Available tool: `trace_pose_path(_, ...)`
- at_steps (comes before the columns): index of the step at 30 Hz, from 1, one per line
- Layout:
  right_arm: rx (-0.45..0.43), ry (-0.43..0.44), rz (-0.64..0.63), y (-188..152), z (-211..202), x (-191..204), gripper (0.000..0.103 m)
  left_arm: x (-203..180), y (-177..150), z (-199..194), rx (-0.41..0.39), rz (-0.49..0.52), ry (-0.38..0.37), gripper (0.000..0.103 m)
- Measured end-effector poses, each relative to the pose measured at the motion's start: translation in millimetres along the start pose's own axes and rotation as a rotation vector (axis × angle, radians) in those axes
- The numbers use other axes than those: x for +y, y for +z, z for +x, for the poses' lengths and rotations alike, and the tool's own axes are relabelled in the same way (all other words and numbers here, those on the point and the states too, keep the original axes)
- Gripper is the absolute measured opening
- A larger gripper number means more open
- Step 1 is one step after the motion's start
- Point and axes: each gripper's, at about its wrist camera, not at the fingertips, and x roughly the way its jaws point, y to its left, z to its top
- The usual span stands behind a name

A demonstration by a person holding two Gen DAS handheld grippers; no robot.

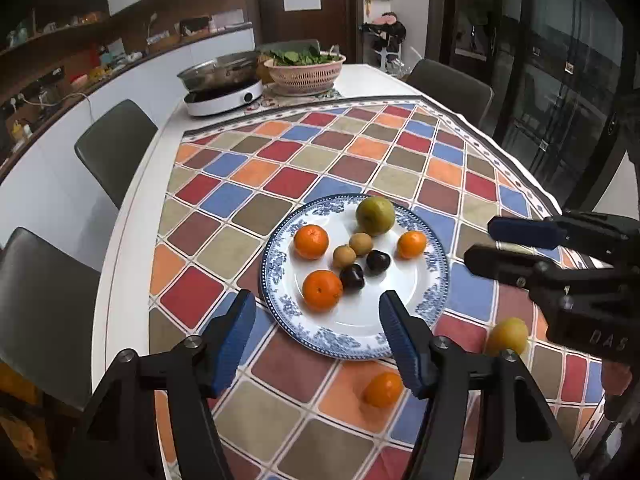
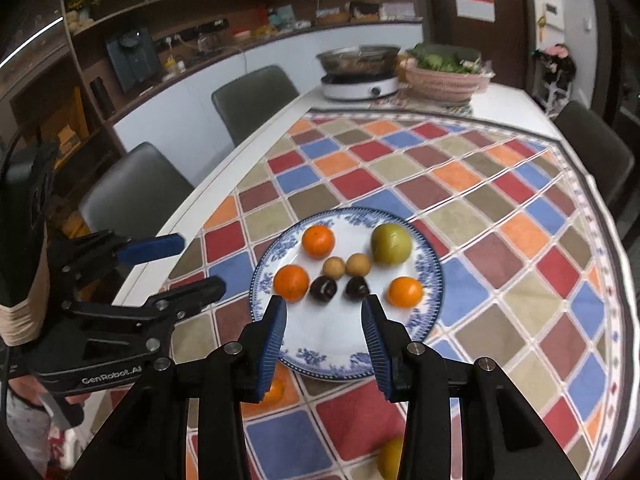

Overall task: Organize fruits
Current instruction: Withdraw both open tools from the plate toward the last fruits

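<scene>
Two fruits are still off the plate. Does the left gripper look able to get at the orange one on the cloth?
Probably yes. The left gripper is open and empty, and the orange lies bare on the tablecloth just below its right finger, nothing covering it.

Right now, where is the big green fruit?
In both wrist views the green fruit sits on the far side of the blue-patterned plate, just beyond the two small tan fruits, with a tangerine to its right.
</scene>
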Motion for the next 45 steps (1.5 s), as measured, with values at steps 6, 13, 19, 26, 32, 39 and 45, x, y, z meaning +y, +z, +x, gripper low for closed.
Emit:
trace_pose_path(6, -0.067, -0.068, -0.004, -11.1, -35.1, -0.1, 0.051, -11.7, -9.1, -28.3, -0.061, -0.024, 0.035, 0.073)
trace_pose_path(13, -0.094, -0.108, 0.001, -29.0, -59.0, -5.4, 0.059, -26.1, -26.6, -49.2, -0.113, -0.03, 0.072, 0.083)
trace_pose_path(19, -0.064, -0.125, 0.025, -47.9, -58.1, -14.0, 0.059, -33.0, -41.7, -46.5, -0.108, -0.073, 0.078, 0.083)
trace_pose_path(26, -0.023, -0.149, 0.043, -69.1, -51.8, -24.2, 0.059, -43.9, -62.6, -37.6, -0.087, -0.076, 0.074, 0.083)
trace_pose_path(32, 0.011, -0.189, 0.05, -90.4, -46.0, -29.5, 0.059, -49.5, -80.8, -20.5, -0.028, -0.083, 0.056, 0.083)
trace_pose_path(39, 0.071, -0.192, 0.079, -113.2, -31.7, -34.7, 0.059, -52.8, -97.5, -3.6, 0.025, -0.092, 0.042, 0.083)
trace_pose_path(45, 0.108, -0.176, 0.121, -126.0, -21.6, -41.5, 0.059, -56.4, -105.8, 9.2, 0.051, -0.083, 0.036, 0.083)
